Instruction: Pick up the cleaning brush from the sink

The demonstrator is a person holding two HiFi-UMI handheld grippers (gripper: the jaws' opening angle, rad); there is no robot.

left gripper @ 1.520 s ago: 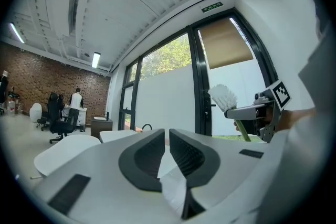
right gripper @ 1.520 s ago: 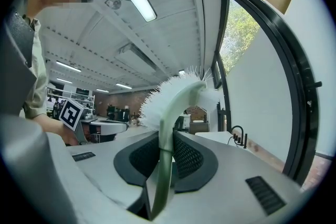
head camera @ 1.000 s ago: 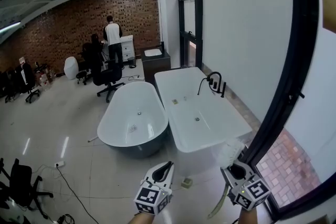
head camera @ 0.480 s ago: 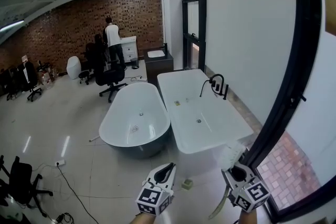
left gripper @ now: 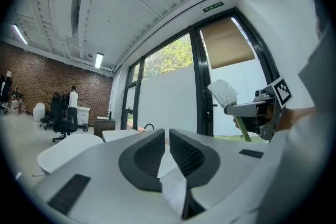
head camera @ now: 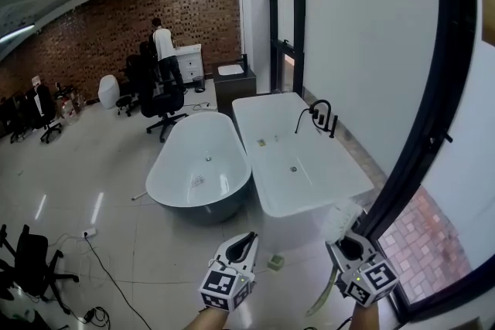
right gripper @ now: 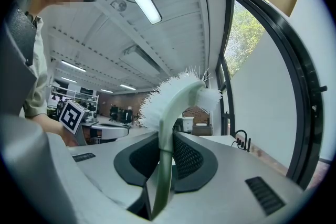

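Item: brush point(right gripper: 176, 93), white bristles, pale green handle. Held off the floor in right gripper point(right gripper: 167, 145), jaws clamped tight on the handle just below the head; bristles out front, handle trailing below. In head view, poised near the near right corner of the tub point(head camera: 340, 182), touching nothing else. Second tool, left gripper point(left gripper: 167, 136): jaws drawn nearly together, nothing between, level beside the right. Step, judged: pickup apparently complete, brush clear of any sink. Next: firm grip, no swivel of the handle; left gripper free for support.
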